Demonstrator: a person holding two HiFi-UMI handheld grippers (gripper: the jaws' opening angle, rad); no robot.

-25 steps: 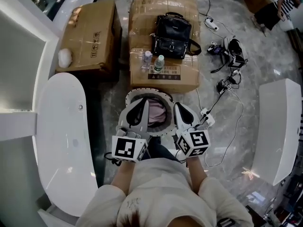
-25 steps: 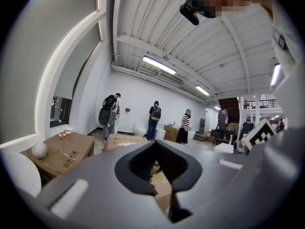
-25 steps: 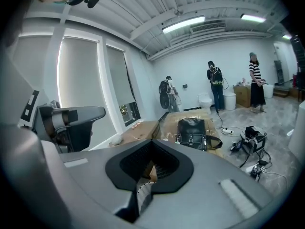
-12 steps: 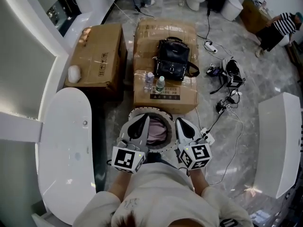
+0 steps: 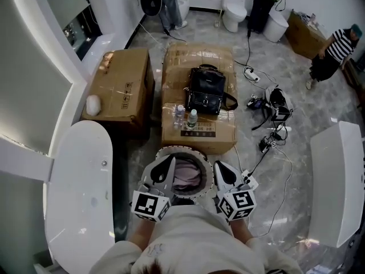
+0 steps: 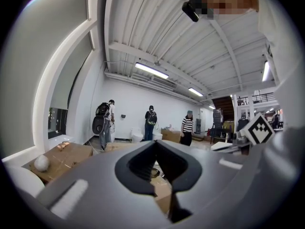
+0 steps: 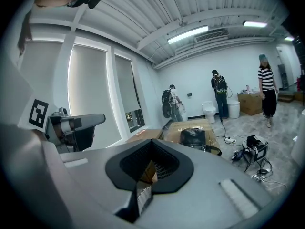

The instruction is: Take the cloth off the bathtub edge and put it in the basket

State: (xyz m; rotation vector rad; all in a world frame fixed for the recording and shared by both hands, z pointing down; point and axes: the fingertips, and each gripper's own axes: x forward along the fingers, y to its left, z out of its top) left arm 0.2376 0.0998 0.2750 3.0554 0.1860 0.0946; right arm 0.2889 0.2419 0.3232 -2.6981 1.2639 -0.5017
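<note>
The left gripper [image 5: 166, 165] is pressed together with nothing in it. Its own view shows the two jaws meeting at the tip [image 6: 155, 143], with only the room beyond. The right gripper [image 5: 221, 170] is also closed and empty, and its view [image 7: 151, 142] looks out over the boxes with no fabric between the jaws. Both are held close to the person's body, one on each side of the basket [image 5: 182, 150], tips pointing forward over its rim.

The cloth [image 5: 185, 176] lies inside the basket as a pale pink crumpled heap, apart from both grippers. The bathtub [image 5: 108, 198] to the left has a bare white edge with nothing draped on it, so the job looks finished.

The cloth looks light, soft and limp. It should sag and trail from whatever point is pinched, and it is neither fragile nor slippery. If it had to be lifted again, the best hold would be a raised fold near the top of the heap, gripped firmly so that several layers are caught. A single thin layer could slide out of the jaws. A hanging corner might snag on the basket rim.

Past the basket, two cardboard boxes [image 5: 118, 90] stand on the floor. The nearer one carries a black bag [image 5: 208, 90] and two small bottles [image 5: 186, 119].
</note>
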